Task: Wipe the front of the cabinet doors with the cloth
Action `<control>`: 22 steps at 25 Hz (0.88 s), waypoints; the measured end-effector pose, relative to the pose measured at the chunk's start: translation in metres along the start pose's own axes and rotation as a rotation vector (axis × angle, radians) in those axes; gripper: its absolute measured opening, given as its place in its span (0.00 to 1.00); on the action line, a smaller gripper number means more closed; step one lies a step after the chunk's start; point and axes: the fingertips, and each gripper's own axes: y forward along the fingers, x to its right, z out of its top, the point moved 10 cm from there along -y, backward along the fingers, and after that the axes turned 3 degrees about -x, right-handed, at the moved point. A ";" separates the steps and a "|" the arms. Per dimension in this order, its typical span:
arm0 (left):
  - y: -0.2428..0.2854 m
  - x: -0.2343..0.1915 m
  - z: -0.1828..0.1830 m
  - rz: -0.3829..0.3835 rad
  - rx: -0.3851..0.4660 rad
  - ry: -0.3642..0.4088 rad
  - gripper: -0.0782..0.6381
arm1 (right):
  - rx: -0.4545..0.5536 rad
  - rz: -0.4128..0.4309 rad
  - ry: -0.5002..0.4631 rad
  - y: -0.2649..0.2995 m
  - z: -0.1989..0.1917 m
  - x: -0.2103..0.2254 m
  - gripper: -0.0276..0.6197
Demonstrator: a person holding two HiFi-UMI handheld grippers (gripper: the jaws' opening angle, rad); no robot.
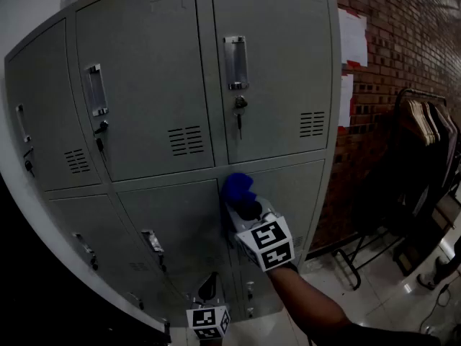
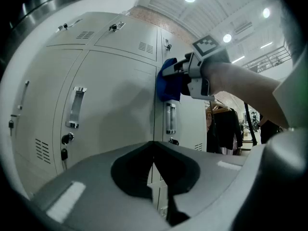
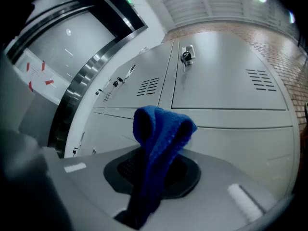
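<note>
— Pinching what, with the right gripper [image 1: 245, 206]?

— Clamped on a blue knitted cloth [image 3: 161, 138], bunched and folded over past the tips, lengthwise along the jaws; seems pressed head-on to the grey metal locker cabinet [image 1: 144, 85], at the upper left corner of the lower right door [image 1: 306, 193], just under the seam below the upper row.

— And with the left gripper [image 2: 155, 170]?

— Pressed together on nothing; hanging low, well beneath the cloth, pointed up at the doors; no part in the wiping, judging by that.

— Which way from there?

— Nowhere further forward, with contact about made; rightward and down across an upright panel, probably in long vertical passes; on the upper doors, care round the recessed steel handle [image 1: 235, 62] and the dangling key [image 1: 238, 114].

— And around it?

— Smooth painted sheet steel, with louvred vents [image 1: 312, 124] likely to snag the knit; to the right a red brick wall [image 1: 389, 85] with white paper sheets [image 1: 353, 38], a rack of dark clothes [image 1: 425, 132], glossy pale floor tiles [image 1: 382, 294] underneath.
</note>
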 end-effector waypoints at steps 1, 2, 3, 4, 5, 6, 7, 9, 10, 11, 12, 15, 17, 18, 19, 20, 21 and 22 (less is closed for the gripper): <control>-0.001 -0.001 0.001 0.005 0.003 -0.002 0.13 | -0.001 0.013 -0.006 0.001 0.001 0.001 0.14; -0.002 -0.003 0.001 0.009 0.005 -0.004 0.13 | -0.002 0.025 -0.011 0.002 0.001 0.002 0.14; -0.003 -0.004 0.001 0.015 0.006 -0.007 0.13 | -0.003 0.033 -0.013 0.002 0.000 0.003 0.14; -0.004 -0.006 0.001 0.020 0.006 -0.011 0.13 | -0.004 0.035 -0.011 0.001 0.000 0.006 0.14; -0.003 -0.007 0.001 0.026 0.007 -0.014 0.13 | -0.005 0.034 -0.005 -0.001 -0.001 0.010 0.14; -0.003 -0.008 0.001 0.033 0.007 -0.015 0.13 | -0.007 0.028 0.002 -0.004 -0.003 0.015 0.14; -0.002 -0.008 0.000 0.040 0.004 -0.013 0.13 | -0.010 0.021 0.009 -0.006 -0.005 0.021 0.14; 0.000 -0.010 -0.001 0.055 -0.010 -0.006 0.13 | -0.012 0.001 0.018 -0.013 -0.009 0.033 0.14; 0.001 -0.010 -0.002 0.061 -0.014 -0.005 0.13 | -0.012 -0.010 0.021 -0.016 -0.011 0.040 0.14; 0.002 -0.010 -0.004 0.063 -0.015 -0.008 0.13 | -0.015 -0.022 0.021 -0.020 -0.014 0.047 0.14; 0.004 -0.007 -0.005 0.063 -0.016 -0.013 0.13 | -0.021 -0.033 0.019 -0.024 -0.016 0.056 0.14; 0.005 0.005 -0.007 0.056 -0.028 -0.024 0.13 | -0.031 -0.070 0.016 -0.041 -0.021 0.080 0.15; 0.004 0.009 -0.003 0.048 -0.032 -0.018 0.13 | -0.028 -0.099 0.026 -0.051 -0.022 0.095 0.15; 0.006 0.011 -0.002 0.045 -0.032 -0.016 0.13 | -0.030 -0.117 0.025 -0.057 -0.022 0.105 0.15; 0.007 0.012 -0.002 0.042 -0.033 -0.014 0.13 | -0.034 -0.139 0.023 -0.063 -0.023 0.115 0.15; 0.008 0.014 -0.001 0.038 -0.036 -0.011 0.13 | -0.041 -0.163 0.020 -0.069 -0.025 0.125 0.15; 0.009 0.016 -0.002 0.033 -0.040 -0.008 0.13 | -0.049 -0.185 0.019 -0.075 -0.027 0.136 0.15; 0.010 0.017 -0.002 0.026 -0.044 -0.004 0.13 | -0.058 -0.203 0.018 -0.080 -0.029 0.145 0.15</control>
